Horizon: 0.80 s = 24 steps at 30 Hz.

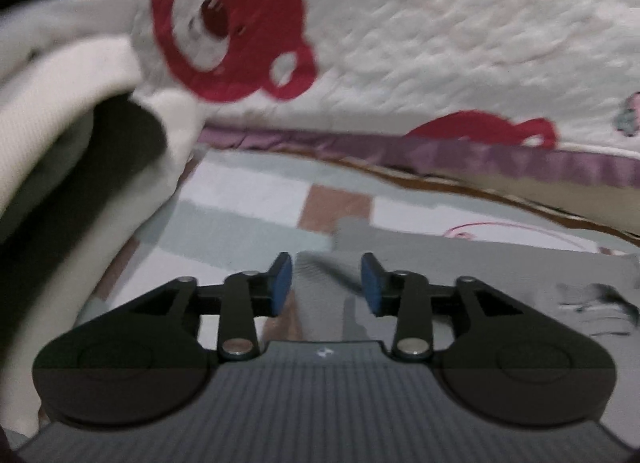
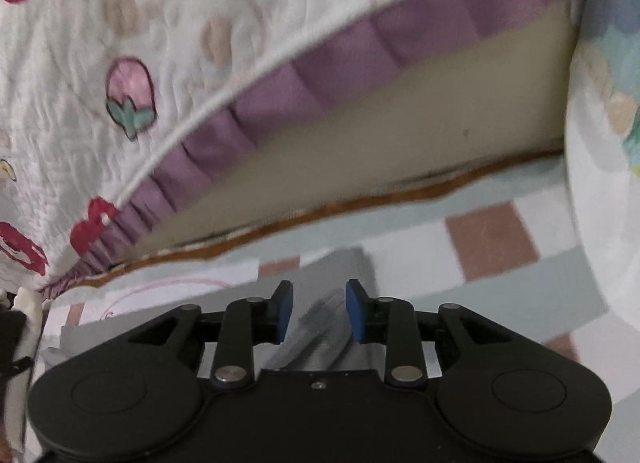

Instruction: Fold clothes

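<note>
A grey garment (image 1: 400, 263) lies flat on a checked sheet (image 1: 248, 215). My left gripper (image 1: 327, 285) hovers low over the garment's left part, open, blue pads apart, nothing held between them. The same grey garment (image 2: 340, 267) shows in the right wrist view, with a dark crease running under my right gripper (image 2: 319, 313). That gripper is open as well, with the cloth lying between and below its blue pads. Whether either gripper touches the cloth is unclear.
A white quilt with red bears (image 1: 400, 43) and a purple ruffle (image 1: 480, 155) lies behind. Folded cream and dark clothes (image 1: 60, 123) are piled at the left. The quilt (image 2: 120, 83) and a white pillow (image 2: 600, 183) border the right view.
</note>
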Tool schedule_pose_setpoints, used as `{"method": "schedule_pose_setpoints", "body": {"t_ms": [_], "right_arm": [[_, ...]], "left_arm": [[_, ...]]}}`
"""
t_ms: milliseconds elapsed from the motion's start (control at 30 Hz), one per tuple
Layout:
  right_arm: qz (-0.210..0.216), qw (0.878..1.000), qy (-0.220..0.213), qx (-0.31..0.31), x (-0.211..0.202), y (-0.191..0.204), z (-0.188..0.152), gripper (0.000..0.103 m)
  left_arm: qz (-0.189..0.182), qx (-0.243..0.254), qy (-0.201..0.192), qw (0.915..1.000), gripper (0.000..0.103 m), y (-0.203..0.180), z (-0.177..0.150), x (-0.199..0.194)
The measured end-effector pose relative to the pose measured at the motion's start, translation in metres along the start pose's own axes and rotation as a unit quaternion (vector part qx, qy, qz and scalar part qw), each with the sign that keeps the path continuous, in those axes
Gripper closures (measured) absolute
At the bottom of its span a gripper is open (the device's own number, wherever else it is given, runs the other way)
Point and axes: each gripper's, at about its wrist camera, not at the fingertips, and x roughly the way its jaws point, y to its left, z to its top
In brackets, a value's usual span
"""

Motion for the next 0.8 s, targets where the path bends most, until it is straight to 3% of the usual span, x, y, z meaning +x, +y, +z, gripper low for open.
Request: {"method": "schedule_pose_setpoints", "body": {"t_ms": [167,267,367,533,800], "right_arm": [[0.028,0.998,-0.045,-0.042,-0.021,0.005,-0.006,0.069],[0.057,0.994,-0.046,-0.083,-0.028,0.019,-0.019,0.069],[0.097,0.985,-0.024,-0.139,-0.029,0.038,-0.036,0.069],[0.125,0.962,0.046,-0.24,-0.015,0.068,-0.069,0.068],[0.09,0.948,0.099,-0.287,0.013,0.076,-0.09,0.067]], "left_arm": [[-0.082,-0.006,0.02,0.9964,0.052,-0.029,-0.004,-0.013],[-0.13,-0.009,0.059,0.9897,0.052,-0.052,-0.018,-0.003],[-0.155,0.019,0.085,0.9842,0.052,-0.082,-0.033,0.004],[-0.171,0.088,0.118,0.9743,0.049,-0.122,-0.049,0.02],[-0.137,0.142,0.151,0.9688,0.049,-0.135,-0.047,0.054]]}}
